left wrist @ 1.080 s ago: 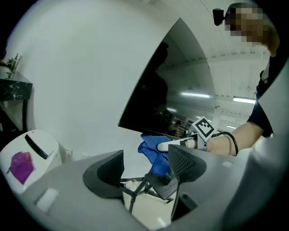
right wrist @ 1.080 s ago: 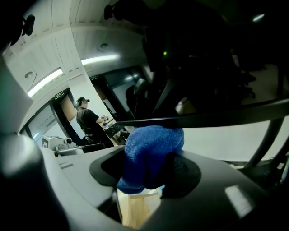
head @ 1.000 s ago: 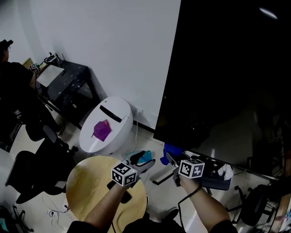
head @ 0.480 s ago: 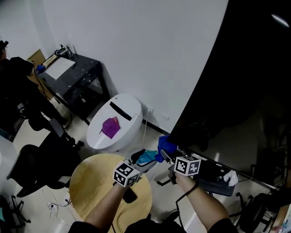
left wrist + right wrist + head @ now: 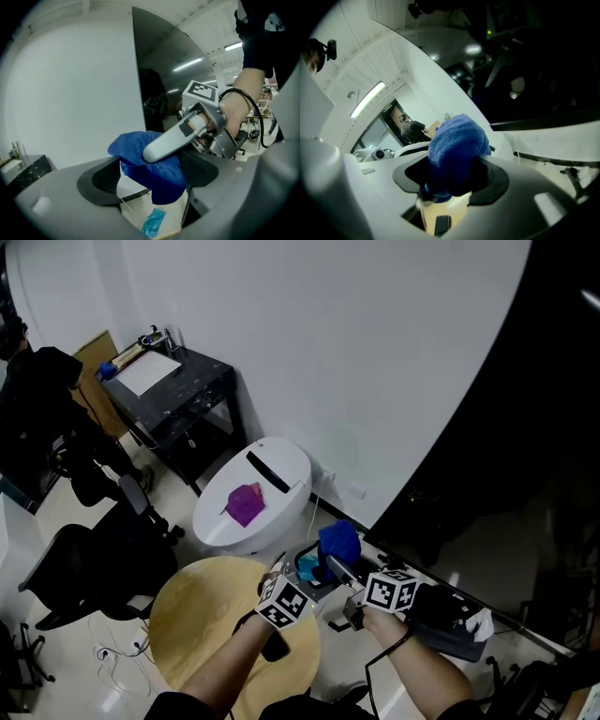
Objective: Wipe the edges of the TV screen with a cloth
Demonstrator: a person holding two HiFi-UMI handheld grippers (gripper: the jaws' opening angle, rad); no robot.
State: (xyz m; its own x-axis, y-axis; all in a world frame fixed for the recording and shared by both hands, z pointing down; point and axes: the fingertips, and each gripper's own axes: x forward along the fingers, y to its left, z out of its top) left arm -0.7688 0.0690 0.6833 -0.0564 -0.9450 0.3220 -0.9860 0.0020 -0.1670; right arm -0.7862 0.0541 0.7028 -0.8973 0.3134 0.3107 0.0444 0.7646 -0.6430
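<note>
1. Left tongs reach forward, tipped slightly down, jaws just opening wide; cloth sits between them, unpinched.
2. Right tongs alongside, same tilt, clamped on the cloth.
3. Cloth hangs near the TV's lower corner.

No writing or numbers can be read anywhere.

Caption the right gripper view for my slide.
Right gripper clamps a blue cloth in front of the dark TV screen.

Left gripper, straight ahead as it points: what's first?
The blue cloth, clamped in the right gripper. It hangs between the left gripper's open jaws, which have just been opening; depth is unclear.
</note>
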